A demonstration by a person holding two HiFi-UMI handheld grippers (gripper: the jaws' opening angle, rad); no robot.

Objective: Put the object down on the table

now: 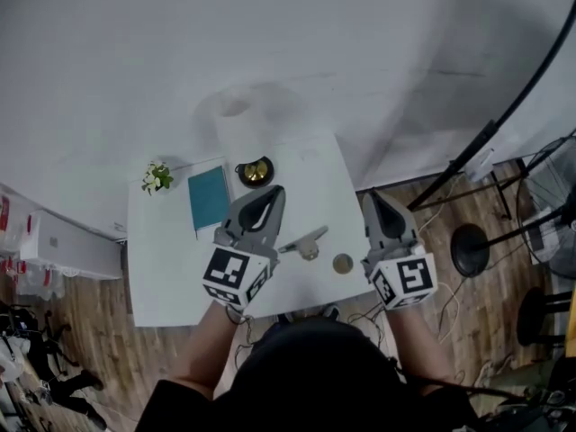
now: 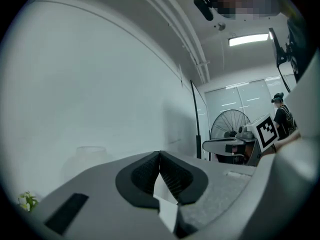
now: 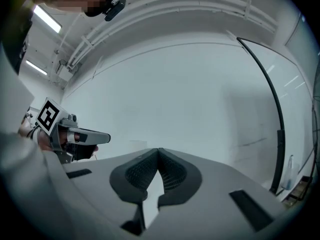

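Clenched shut on nothing, left gripper (image 1: 270,196) and right gripper (image 1: 376,201) alike, above the white table (image 1: 171,268), with the small silvery object (image 1: 304,241) lying on the tabletop between them, near a round brass-coloured disc (image 1: 342,263), teal book (image 1: 209,198) farther back.

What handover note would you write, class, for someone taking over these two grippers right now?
Left gripper: shut, empty, above the white table.
Right gripper: shut, empty, near the table's right edge.
On the table: silver spoon-like tool, brass disc, teal book, dark bowl, small plant.
Done: nothing is held, so the object seems already down; which one is unclear.
Left: likely nothing.
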